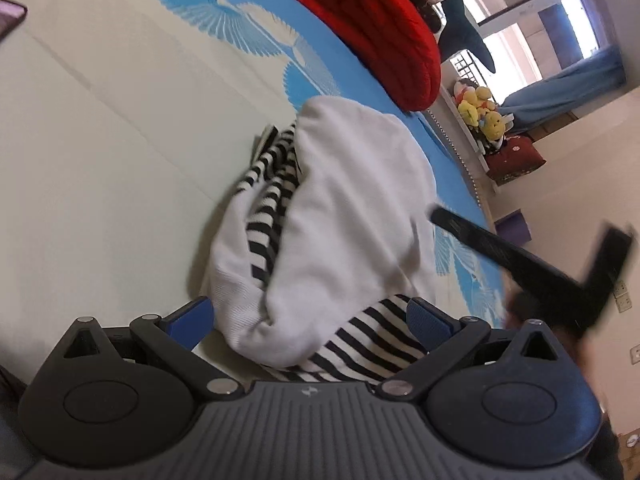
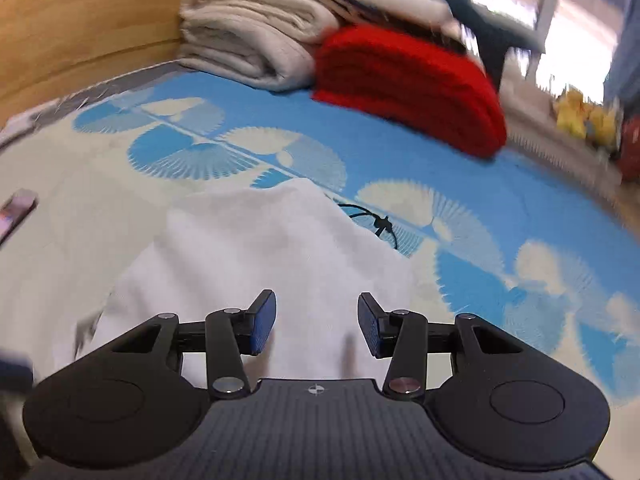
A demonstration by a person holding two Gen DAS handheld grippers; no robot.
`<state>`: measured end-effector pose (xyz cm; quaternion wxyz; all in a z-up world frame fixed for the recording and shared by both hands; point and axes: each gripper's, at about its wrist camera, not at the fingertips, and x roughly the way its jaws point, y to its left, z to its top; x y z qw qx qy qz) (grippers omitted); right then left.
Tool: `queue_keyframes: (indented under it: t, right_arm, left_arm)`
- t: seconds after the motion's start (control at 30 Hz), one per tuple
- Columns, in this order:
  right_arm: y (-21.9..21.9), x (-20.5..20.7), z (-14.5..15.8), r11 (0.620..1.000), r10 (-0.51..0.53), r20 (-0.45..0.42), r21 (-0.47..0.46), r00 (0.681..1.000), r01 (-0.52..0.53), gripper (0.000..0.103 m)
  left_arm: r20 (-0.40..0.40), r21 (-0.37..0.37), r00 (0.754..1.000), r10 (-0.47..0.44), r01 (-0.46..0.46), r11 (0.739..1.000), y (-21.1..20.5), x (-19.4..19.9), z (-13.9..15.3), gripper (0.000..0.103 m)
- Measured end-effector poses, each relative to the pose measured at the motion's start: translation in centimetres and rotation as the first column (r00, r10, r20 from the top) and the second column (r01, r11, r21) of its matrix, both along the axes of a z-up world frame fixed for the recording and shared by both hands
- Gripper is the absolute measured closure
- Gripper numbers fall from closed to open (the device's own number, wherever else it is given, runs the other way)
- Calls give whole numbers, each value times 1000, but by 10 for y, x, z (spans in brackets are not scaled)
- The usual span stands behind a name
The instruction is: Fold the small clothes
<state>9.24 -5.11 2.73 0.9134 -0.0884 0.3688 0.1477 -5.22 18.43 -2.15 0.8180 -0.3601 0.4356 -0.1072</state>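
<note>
Blue-padded jaws of the left hand-held gripper stand spread over the near end of the garment, a white piece with black-and-white striped parts, lying bunched on the patterned bed mat. Jaws of the right hand-held gripper are likewise apart, hovering over white cloth and pinching nothing (this view is blurred). Judged step: between folds, choosing a new hold. Next move calls for pinching an edge cleanly, single layer only.
</note>
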Motion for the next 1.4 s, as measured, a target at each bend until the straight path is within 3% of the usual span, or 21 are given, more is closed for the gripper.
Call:
queue_keyframes:
  t: [0.1,0.2,0.27,0.33,0.43,0.5,0.6,0.67,0.73,0.8,0.9,1.0,1.07,1.1,1.13,1.2,1.27,1.4]
  right_arm:
    - [5,28,-36,1000,-10,-119,-1,993,10,48]
    - [17,26,-48,994,57,-81,-84,995,-64,43]
    - [8,31,-37,998,65,-106,-15,992,-67,40]
    - [-15,43,-21,992,37,-135,121,990,-21,38]
    - [-52,69,-6,956,-36,-169,282,985,83,16]
    - [-71,92,-7,926,-44,-223,358,974,124,14]
    - [-79,122,-17,916,-81,-273,359,959,180,12]
    - [-77,135,-27,928,-91,-272,325,958,180,12]
    - [-71,150,-44,955,-37,-312,270,949,126,11]
    - [-68,158,-61,966,15,-348,248,937,77,9]
    - [-78,166,-81,945,62,-399,318,915,75,8]
    - [-96,172,-99,891,101,-465,435,879,128,6]
    - [-102,167,-103,862,141,-442,495,886,110,17]
    - [-100,163,-102,862,172,-414,502,894,66,38]
    - [-98,158,-101,866,183,-394,498,901,42,53]
    - [-98,150,-97,874,171,-355,486,919,25,63]
    - [-108,143,-100,864,104,-326,497,939,77,66]
    - [-149,124,-110,801,-90,-287,549,954,240,71]
  left_arm:
    - [-45,5,999,-20,21,1000,-11,7,-7,0]
    - [-155,-22,987,-44,42,999,-18,18,-28,0]
    - [-216,-23,976,-18,14,1000,-19,22,-39,0]
    - [-207,-34,978,1,-8,999,-19,23,-40,0]
    - [-170,-58,985,20,-30,998,-19,22,-37,0]
    - [-156,-120,988,22,-41,992,-19,22,-40,0]
    - [-159,-204,987,1,-34,978,-26,25,-44,0]
    - [-186,-213,982,-11,-29,977,-33,28,-50,0]
    - [-225,-208,974,-25,-23,978,-40,30,-58,1]
    - [-212,-208,977,-26,-19,978,-44,31,-60,0]
    - [-190,-192,982,22,-59,980,-41,34,-60,1]
    - [-188,-171,973,131,-164,972,-31,33,-63,16]
    - [-187,-129,970,155,-181,975,-30,34,-64,48]
    - [-177,-102,973,145,-165,981,-32,37,-65,52]
    - [-175,-80,975,137,-153,985,-33,42,-64,57]
    - [-186,-50,976,113,-124,991,-31,57,-61,62]
    - [-211,-8,975,74,-77,997,-28,90,-55,62]
    - [-182,171,983,-21,53,984,-23,203,-38,63]
